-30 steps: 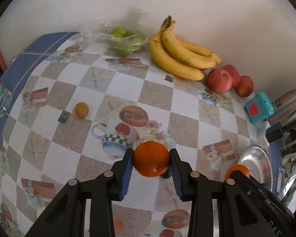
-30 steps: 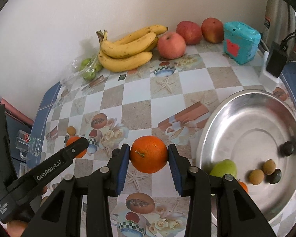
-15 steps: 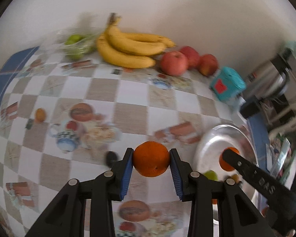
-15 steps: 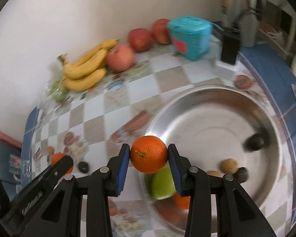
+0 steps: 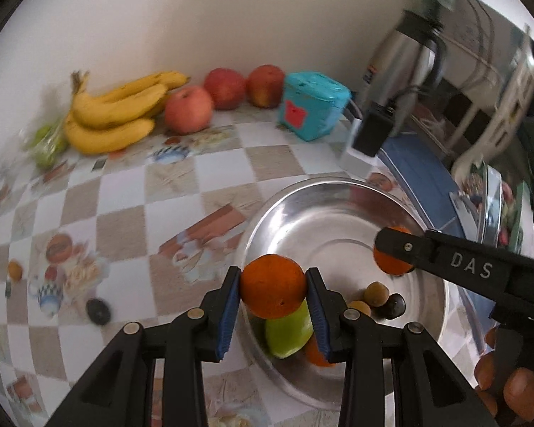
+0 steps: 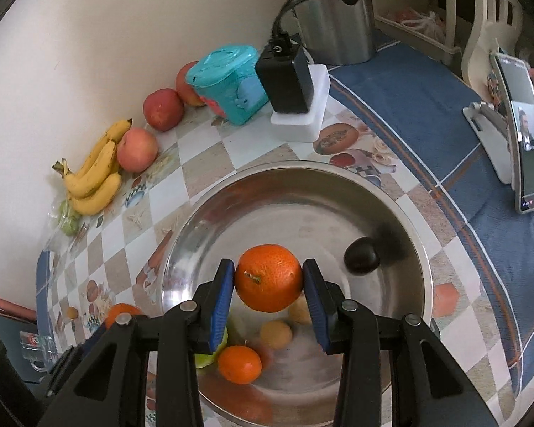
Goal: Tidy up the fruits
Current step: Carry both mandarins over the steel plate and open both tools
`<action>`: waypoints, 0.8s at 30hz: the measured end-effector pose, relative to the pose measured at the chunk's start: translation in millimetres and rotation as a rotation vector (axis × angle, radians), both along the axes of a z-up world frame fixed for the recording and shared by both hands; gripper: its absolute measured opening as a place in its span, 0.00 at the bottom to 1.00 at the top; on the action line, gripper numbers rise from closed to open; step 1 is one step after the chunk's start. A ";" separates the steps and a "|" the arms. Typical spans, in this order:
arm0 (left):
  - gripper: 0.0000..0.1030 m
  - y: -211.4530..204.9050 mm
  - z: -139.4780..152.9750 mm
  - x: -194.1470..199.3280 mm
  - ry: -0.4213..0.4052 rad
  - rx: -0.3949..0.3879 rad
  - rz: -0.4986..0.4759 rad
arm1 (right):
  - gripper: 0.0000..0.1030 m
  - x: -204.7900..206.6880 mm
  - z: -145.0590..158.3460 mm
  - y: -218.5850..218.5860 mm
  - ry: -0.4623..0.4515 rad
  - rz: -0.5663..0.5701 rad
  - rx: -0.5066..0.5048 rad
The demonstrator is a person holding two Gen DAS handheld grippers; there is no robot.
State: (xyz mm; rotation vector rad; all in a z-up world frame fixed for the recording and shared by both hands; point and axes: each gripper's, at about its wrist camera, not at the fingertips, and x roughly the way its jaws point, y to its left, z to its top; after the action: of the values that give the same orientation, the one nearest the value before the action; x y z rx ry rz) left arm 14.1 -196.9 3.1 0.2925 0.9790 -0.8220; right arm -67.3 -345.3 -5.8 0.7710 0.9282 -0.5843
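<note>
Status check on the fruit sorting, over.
Left gripper shut on an orange. Right gripper shut on another orange. Both over the steel bowl. Fruit already inside; drop zone open mid-bowl.

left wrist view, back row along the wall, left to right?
Bagged green fruit → bananas → pale apple → two red apples → teal container → black adapter → steel kettle.

Inside your steel bowl (image 6: 402, 213), the far half lies bare except for one dark fruit (image 6: 361, 260) at right. The near half is crowded: green fruit (image 5: 288, 331), orange (image 6: 239, 363), small tan fruits (image 6: 276, 334). Beyond the rim, a black adapter (image 6: 284, 78) on its white block blocks the way.
</note>
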 end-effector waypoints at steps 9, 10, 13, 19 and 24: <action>0.38 -31.4 -18.8 9.9 -0.027 0.055 -0.046 | 0.40 7.1 -7.0 -3.1 0.010 0.004 -0.013; 0.38 -33.0 -20.4 11.3 -0.023 0.053 -0.045 | 0.40 7.6 -8.7 -3.6 0.010 0.002 -0.009; 0.38 -35.8 -22.9 14.0 -0.020 0.045 -0.041 | 0.40 11.0 -14.4 -4.0 0.021 0.005 -0.002; 0.38 -36.0 -33.3 12.3 -0.011 0.054 -0.038 | 0.40 13.9 -25.1 -4.0 0.049 0.005 0.008; 0.39 -37.0 -38.1 9.3 -0.006 0.069 -0.042 | 0.41 17.0 -31.7 -0.7 0.069 0.015 0.024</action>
State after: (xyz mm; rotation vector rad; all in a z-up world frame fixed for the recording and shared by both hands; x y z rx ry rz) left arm 23.4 -233.9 -35.1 0.3754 0.9998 -0.8263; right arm -50.3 -346.0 -37.5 0.7686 1.0055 -0.5906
